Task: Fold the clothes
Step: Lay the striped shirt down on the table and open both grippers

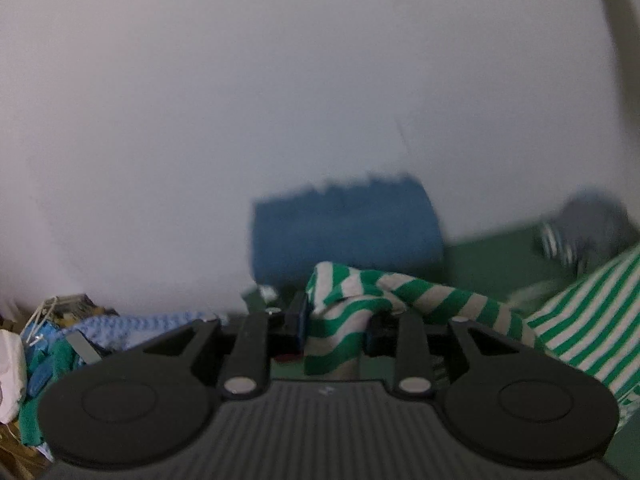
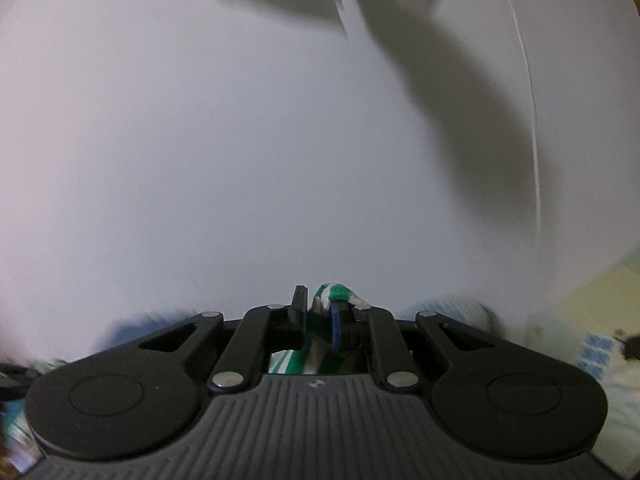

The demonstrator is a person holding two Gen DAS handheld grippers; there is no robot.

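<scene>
Shirt point(image 1: 340, 320), green-and-white striped, sits between the fingers of my left gripper point(image 1: 340, 316) and drapes off to the right of it, down onto a green surface point(image 1: 492, 256). Left jaws stand partly spread; cloth fills the gap, but I can't tell whether the pads still press it. Off the left side of that gripper: a heap of light blue and teal cloth point(image 1: 120, 328), blurred. Straight ahead past the fingertips, a blue folded piece point(image 1: 344, 228) stands against the white wall point(image 1: 280, 100). Ahead and far right, a grey bundle point(image 1: 592, 224), too smeared to name.

Right gripper point(image 2: 322, 316): jaws nearly pressed together, pinching a bunched bit of the same shirt point(image 2: 332, 292), which pokes up just above the fingertips and hangs down behind them toward the body of the tool. Blue pad on the right finger point(image 2: 337, 326) lies against the fabric. Ahead of it, only white wall with a dark shadow point(image 2: 460, 112) up and to the right. Low right, pale yellow and blue patches, blurred, can't tell what.
</scene>
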